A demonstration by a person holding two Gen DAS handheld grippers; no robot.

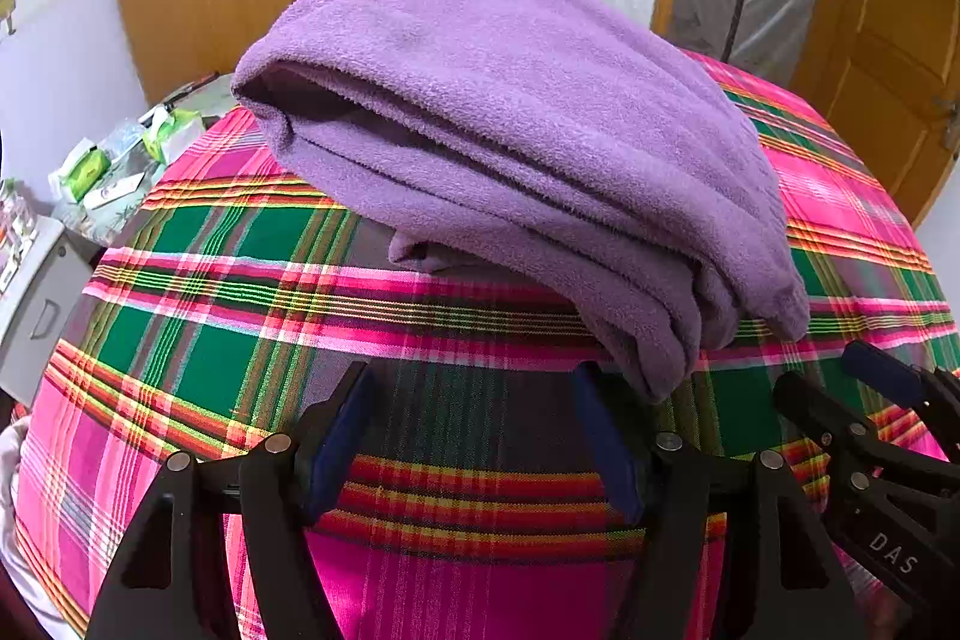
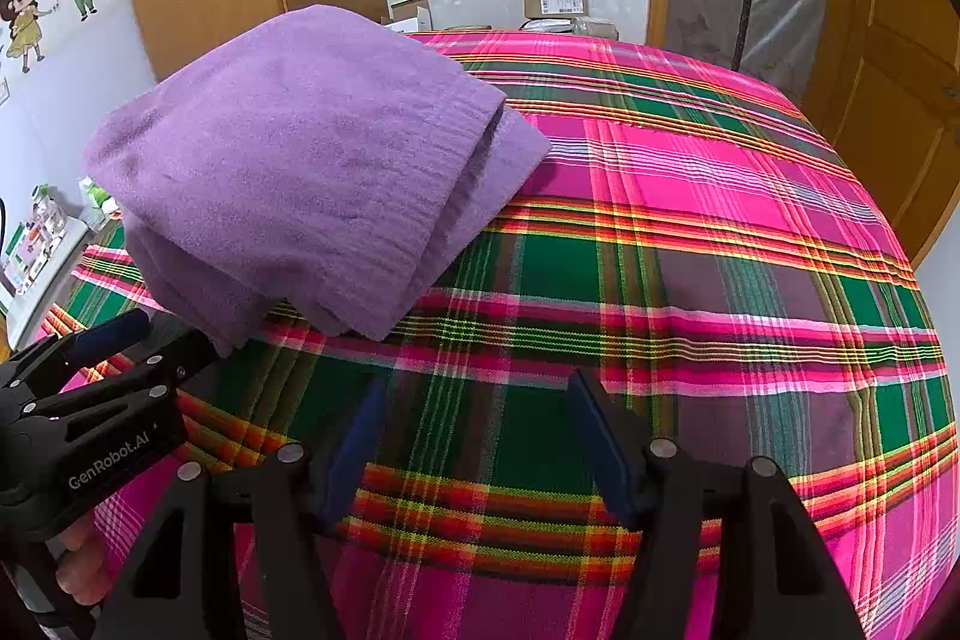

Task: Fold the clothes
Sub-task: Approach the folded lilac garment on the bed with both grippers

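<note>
The purple fleece garment (image 1: 510, 148) lies folded in several layers on the pink-and-green plaid bedspread (image 1: 252, 316), toward the left side of the bed as the right wrist view shows it. The left gripper (image 1: 474, 436) hangs just short of the bundle's near corner, jaws spread wide with nothing between them; only bedspread shows in the gap. The right gripper (image 2: 477, 442) is likewise released and empty, positioned over bare plaid to the right of the garment (image 2: 300, 172). The fabric appears soft, thick and limp, light in weight, with a napped surface that should resist slipping between the pads. Stacked layers will likely shift or fan apart if lifted by one edge alone. Recommended hold: pinch the full thickness at the near stacked edge (image 1: 660, 340), one gripper toward each end, to keep the layers aligned.
</note>
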